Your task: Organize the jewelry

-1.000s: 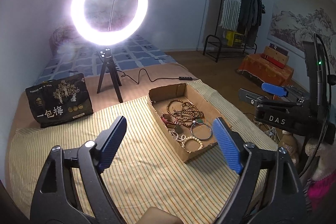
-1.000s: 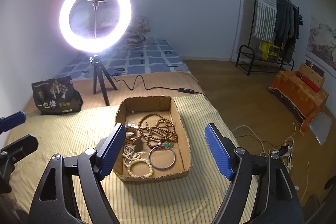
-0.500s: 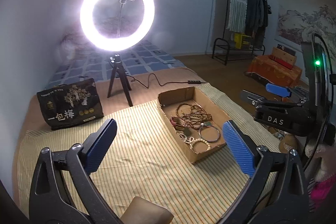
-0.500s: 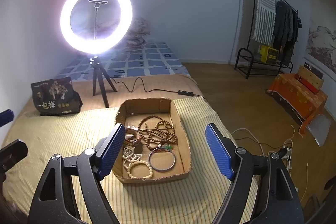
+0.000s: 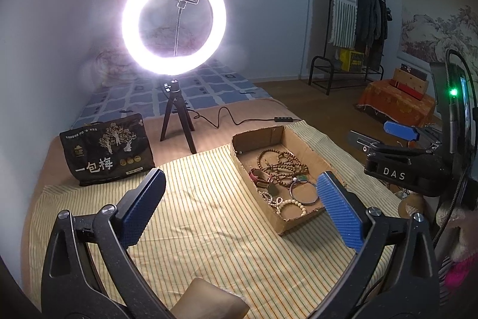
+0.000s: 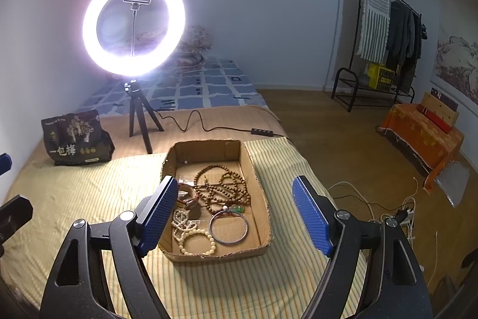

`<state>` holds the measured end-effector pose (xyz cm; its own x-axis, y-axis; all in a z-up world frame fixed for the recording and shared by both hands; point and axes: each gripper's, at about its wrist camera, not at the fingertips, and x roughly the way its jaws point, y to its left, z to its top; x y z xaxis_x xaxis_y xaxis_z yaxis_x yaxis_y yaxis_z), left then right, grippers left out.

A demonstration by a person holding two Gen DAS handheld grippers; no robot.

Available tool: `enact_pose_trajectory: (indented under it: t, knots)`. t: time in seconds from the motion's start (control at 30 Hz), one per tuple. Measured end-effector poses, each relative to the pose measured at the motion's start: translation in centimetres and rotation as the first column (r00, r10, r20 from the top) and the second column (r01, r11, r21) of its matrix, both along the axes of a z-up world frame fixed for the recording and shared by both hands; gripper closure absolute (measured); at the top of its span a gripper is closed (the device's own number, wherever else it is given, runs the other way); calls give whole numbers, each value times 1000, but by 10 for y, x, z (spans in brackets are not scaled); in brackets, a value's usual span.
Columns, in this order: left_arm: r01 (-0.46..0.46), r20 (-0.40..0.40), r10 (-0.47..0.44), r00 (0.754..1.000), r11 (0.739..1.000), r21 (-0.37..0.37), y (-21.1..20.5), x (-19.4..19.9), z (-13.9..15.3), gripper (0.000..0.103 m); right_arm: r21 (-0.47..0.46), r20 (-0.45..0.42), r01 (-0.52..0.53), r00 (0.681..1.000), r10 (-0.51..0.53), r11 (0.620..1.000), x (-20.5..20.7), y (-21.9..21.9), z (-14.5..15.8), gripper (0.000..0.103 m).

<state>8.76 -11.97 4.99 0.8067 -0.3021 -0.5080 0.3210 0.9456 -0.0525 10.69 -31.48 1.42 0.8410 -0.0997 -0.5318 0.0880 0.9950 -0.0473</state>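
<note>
I am holding my left gripper (image 5: 239,208) and right gripper (image 6: 236,214) spread and empty, the left having just been widening, over the cardboard tray (image 6: 263,199) ahead, judging its limp, tangling wooden beads (image 6: 222,187) best pinched mid-strand

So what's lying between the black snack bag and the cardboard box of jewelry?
Only bare striped cloth lies between the snack bag and the cardboard box, shown best in the left wrist view.

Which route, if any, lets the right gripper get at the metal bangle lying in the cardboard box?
Probably yes, from above. The right gripper is open and empty, the cardboard box has no lid, and the metal bangle lies flat near its front wall, touched only by a cord at its far edge.
</note>
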Motion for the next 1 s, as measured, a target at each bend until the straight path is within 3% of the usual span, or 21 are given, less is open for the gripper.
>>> enact_pose_trajectory:
  t: [1.0]
  knots:
    - [-9, -9, 9, 1000, 1000, 22, -2, 1, -2, 0, -11, -1, 8, 1000, -8, 1000, 0, -2, 0, 24]
